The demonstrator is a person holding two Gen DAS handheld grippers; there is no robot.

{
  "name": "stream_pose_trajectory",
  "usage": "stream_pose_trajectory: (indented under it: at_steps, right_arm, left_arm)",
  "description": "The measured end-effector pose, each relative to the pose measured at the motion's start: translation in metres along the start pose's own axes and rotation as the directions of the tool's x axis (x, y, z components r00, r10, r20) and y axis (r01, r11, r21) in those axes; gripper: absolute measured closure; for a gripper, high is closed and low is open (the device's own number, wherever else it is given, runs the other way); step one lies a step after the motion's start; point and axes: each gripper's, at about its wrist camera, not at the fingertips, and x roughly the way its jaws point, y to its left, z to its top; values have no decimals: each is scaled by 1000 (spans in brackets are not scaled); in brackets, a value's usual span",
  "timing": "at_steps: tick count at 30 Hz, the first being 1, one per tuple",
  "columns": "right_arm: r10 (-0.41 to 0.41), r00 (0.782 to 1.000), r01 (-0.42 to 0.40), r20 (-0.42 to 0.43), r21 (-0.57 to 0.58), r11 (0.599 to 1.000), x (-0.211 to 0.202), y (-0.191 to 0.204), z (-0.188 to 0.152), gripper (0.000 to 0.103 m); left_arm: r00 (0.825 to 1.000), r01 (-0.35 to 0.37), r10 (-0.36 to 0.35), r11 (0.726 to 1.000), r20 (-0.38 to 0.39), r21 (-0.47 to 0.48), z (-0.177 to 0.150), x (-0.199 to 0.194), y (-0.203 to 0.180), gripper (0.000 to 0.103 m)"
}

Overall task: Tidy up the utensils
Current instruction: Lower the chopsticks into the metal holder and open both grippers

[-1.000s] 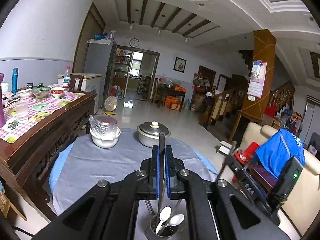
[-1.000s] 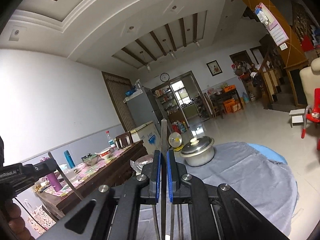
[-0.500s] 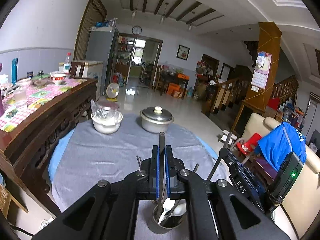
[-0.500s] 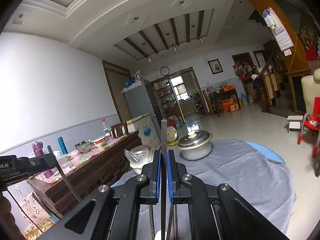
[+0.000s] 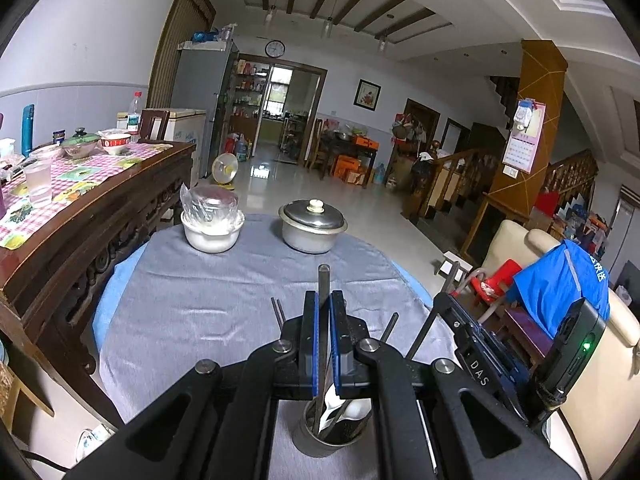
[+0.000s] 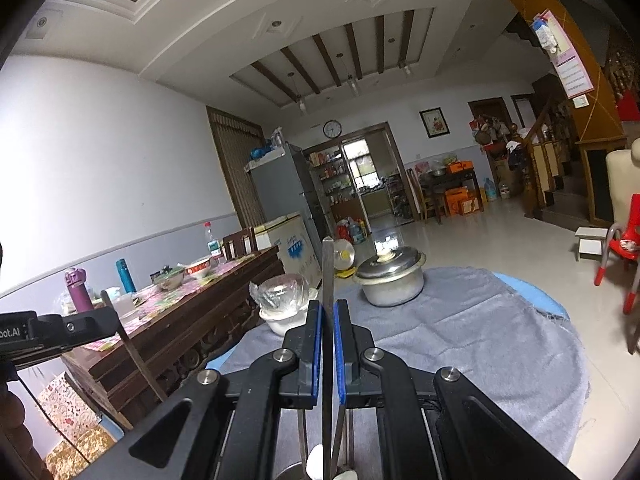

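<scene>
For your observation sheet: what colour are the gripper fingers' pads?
Blue pads, clearest in the left wrist view.

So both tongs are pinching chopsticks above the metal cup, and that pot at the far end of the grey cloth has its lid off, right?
Not quite: the pot has its lid on, knob up, as the left wrist view shows. Both the left tongs and right tongs do pinch chopsticks over the metal cup.

Soft daylight, sharp, fisheye-warped edges
</scene>
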Motion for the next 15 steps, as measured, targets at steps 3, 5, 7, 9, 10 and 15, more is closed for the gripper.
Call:
stream_pose_trajectory:
  at_steps: [3,5,7,9,10,15]
  right_arm:
    - [5,1000,-5,-15,-3,1000,2,-1,-3,96]
    - [6,1000,-7,-18,-4,1000,1,-1,-4,96]
    - [9,1000,-9,-23,-7,1000,1,-1,-6,96]
    - [9,1000,-9,-28,-9,1000,1,-1,-7,96]
    - [11,999,-11,-31,-8,1000,1,-1,-7,96]
    - [15,999,-15,-42,-6,1000,2,-1,-7,96]
  left_arm:
    - [1000,-3,3,1000,-9,-5,0,2,1,98]
    - [1000,-4,4,1000,-11,-7,-1,1,2,98]
    - [1000,-4,4,1000,-11,-6,-1,1,1,98]
    - [1000,-4,4,1000,-12,-4,-1,1,1,98]
    - [1000,-3,3,1000,-13,-3,0,1,1,98]
    - [1000,-2,2,1000,-16,-4,-1,1,1,98]
